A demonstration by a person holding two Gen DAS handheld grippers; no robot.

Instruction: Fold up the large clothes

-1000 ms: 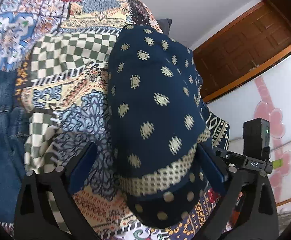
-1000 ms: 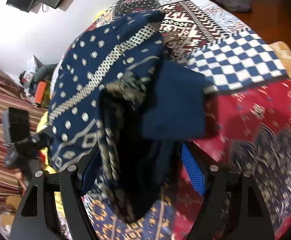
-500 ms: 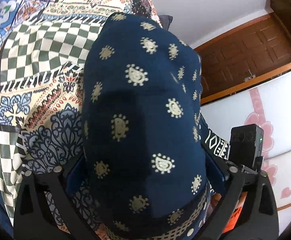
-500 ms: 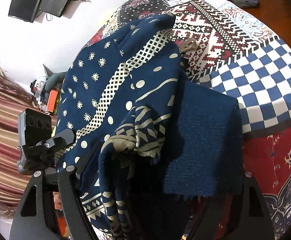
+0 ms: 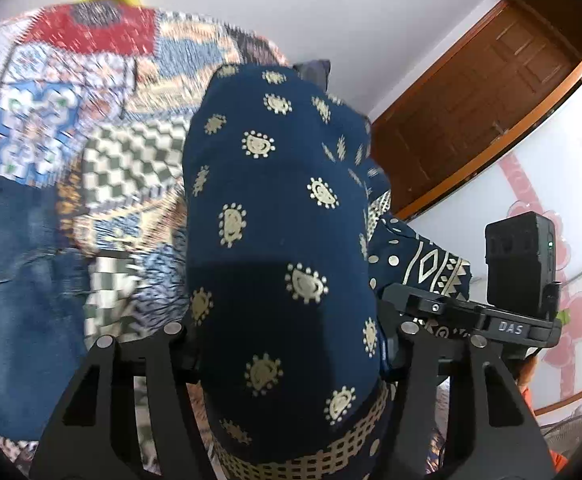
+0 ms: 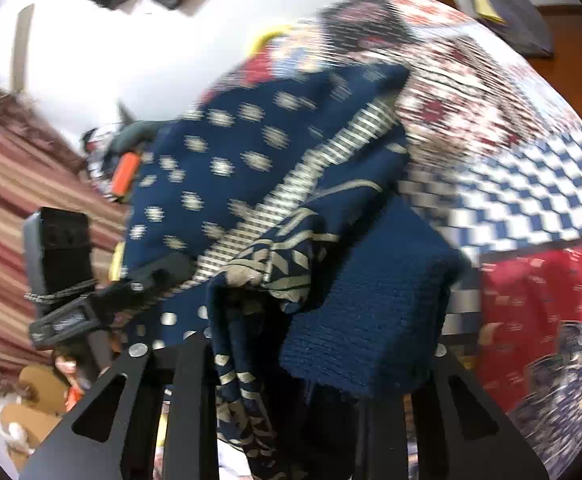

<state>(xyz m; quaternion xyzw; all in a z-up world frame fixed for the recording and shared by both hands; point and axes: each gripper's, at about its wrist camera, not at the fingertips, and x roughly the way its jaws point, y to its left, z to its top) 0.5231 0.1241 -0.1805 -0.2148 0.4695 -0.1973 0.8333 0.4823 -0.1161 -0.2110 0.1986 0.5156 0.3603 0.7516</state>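
Navy-blue knitted garment with cream medallion print and a lattice-pattern border band (image 5: 279, 216) is off the bed, held up between both tools. It fills the centre of the left wrist view and the centre-left of the right wrist view (image 6: 251, 184).

Left tool (image 5: 287, 344): fingers closed in on a thick bunch of the fabric, which drapes over and in front of them. Gripping the garment.

Right tool (image 6: 291, 360): cloth bunched between its fingers, with a plain navy knit flap hanging at lower centre-right. Also gripping the garment, though fabric hides the actual contact.

Each tool shows up in the other's view: right tool with its black camera block at lower right of the left view, left tool at centre-left of the right view. They sit near each other with cloth spanning between them.

Beneath: patchwork-print bedspread in red, blue and checkered panels (image 5: 103, 120). Blue denim item (image 5: 15, 280) lies on it at left of the left view, apart from the garment.

Progress, my read: early to mid. Garment looks doubled over in the air, but no flat, squared fold is laid down. Left to do: lay it on the bed, align edges, make the remaining folds. Both views are motion-blurred, so fold count is unclear.
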